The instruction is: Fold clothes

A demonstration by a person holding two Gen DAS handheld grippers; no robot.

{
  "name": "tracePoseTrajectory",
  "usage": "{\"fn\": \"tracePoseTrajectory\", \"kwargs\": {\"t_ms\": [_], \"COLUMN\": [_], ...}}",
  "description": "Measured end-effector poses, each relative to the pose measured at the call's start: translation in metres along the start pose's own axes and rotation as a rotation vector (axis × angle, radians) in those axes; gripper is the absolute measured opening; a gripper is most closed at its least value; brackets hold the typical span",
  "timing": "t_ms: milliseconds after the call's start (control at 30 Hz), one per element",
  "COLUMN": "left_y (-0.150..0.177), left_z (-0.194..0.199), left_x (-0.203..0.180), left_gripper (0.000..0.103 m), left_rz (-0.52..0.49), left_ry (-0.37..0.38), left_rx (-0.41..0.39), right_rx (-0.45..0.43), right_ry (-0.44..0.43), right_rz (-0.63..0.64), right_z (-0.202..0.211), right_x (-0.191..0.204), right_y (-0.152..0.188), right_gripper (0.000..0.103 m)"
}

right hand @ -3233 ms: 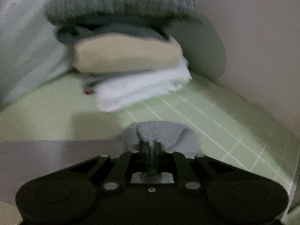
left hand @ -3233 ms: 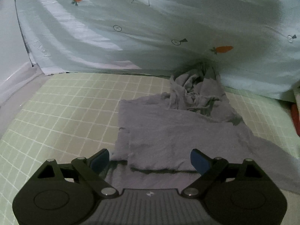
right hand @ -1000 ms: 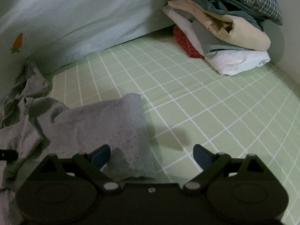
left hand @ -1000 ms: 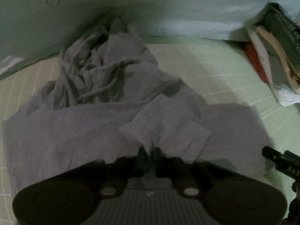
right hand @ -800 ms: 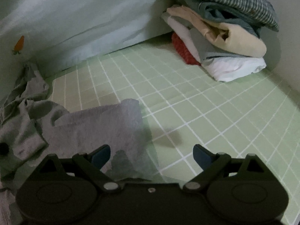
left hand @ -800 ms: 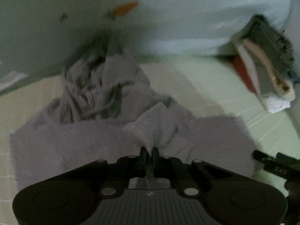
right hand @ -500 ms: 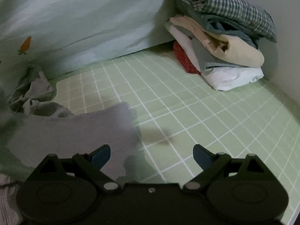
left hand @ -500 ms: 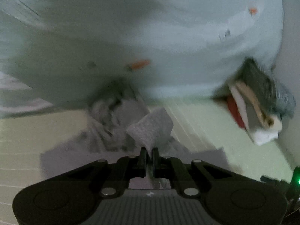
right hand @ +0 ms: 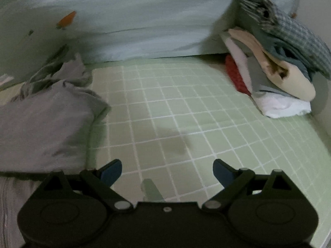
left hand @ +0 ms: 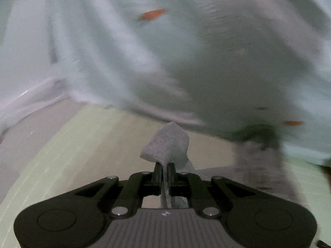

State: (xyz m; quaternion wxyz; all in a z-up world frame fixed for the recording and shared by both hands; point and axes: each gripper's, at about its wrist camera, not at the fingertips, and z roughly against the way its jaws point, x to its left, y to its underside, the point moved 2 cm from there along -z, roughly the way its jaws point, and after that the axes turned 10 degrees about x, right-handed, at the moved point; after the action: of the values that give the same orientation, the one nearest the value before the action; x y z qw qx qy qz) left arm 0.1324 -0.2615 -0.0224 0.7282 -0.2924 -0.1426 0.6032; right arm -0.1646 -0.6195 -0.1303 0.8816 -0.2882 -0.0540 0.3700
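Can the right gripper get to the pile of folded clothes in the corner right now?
Probably yes. The right gripper is open with nothing between its fingers, and only bare green checked sheet lies between it and the folded pile. The grey garment sits off to the left, out of the way.

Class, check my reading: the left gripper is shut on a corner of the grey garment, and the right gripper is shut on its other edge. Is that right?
Half right. The left gripper is shut on the grey garment, but the right gripper is open and holds nothing; its blue pads stand apart over the green checked sheet, as the right wrist view shows.
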Motion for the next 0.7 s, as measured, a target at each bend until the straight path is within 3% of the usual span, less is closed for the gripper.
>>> {"fn": "tracePoseTrajectory", "kwargs": {"t_ms": [133, 167, 267, 500, 567, 700], "left_y": [0.013, 0.017, 0.027, 0.045, 0.047, 0.052], "left_z": [-0.022, -0.026, -0.035, -0.064, -0.075, -0.092], "left_x": [0.029, 0.033, 0.038, 0.021, 0.018, 0.015], "left_gripper": [0.019, 0.027, 0.042, 0.053, 0.064, 0.065], "left_rz": [0.090, 0.108, 0.128, 0.067, 0.039, 0.031], "left_ry": [-0.056, -0.063, -0.034, 0.028, 0.032, 0.017], "left_rx": [0.065, 0.078, 0.103, 0.171, 0.185, 0.219], "right_rx": [0.018, 0.022, 0.029, 0.083, 0.101, 0.130], "right_ry": [-0.001, -0.002, -0.017, -0.043, -0.030, -0.017], "right_rz": [0.055, 0.069, 0.095, 0.138, 0.157, 0.153], "right_z": [-0.001, -0.002, -0.005, -0.020, -0.024, -0.030], "right_x": [0.012, 0.015, 0.027, 0.066, 0.073, 0.076], "right_y": [-0.003, -0.005, -0.013, -0.026, -0.025, -0.023], "right_gripper": [0.096, 0.096, 0.096, 0.096, 0.096, 0.096]}}
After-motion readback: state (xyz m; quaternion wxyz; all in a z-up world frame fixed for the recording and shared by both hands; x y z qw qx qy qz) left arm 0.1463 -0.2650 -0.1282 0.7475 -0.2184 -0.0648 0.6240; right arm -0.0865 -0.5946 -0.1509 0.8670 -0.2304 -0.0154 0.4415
